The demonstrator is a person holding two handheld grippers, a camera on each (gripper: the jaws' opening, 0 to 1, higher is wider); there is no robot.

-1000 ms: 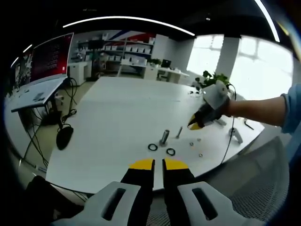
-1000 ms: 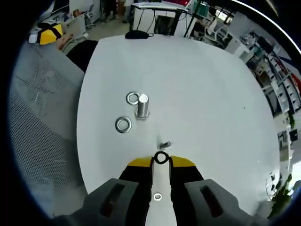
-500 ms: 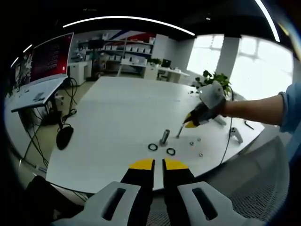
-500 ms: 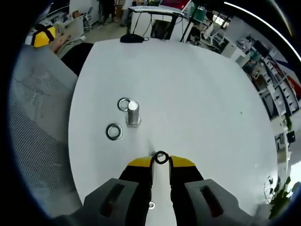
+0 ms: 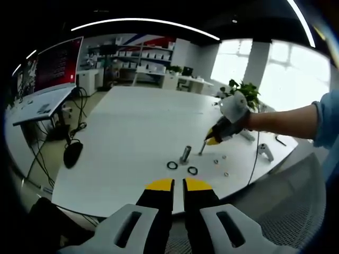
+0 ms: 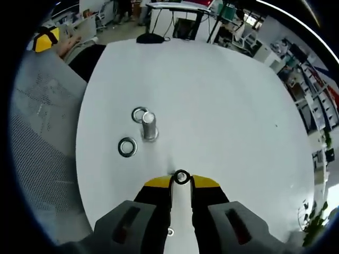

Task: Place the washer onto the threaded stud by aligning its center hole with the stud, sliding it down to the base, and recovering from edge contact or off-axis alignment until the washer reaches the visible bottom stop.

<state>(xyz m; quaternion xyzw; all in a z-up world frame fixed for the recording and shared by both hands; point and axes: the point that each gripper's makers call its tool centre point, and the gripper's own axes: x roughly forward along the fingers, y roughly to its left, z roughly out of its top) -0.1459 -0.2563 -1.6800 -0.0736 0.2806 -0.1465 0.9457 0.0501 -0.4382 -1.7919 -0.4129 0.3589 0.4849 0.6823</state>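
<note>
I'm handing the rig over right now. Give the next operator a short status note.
Right claw: shut on a washer, held above the table, short of the stud.
Left claw: shut, holding nothing, back near the table edge.
Stud stands upright; two loose washers lie beside it.
Done: washer picked up.
Left: line its hole over the stud, slide it to the base.

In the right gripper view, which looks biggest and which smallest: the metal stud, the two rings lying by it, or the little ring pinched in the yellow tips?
1. Stud, clearly the largest.
2. The two washers on the table, alike in size, so no ranking between them.
3. The held washer in the right gripper looks about the same or slightly smaller, but it is much nearer the camera, so this is unsure.
</note>
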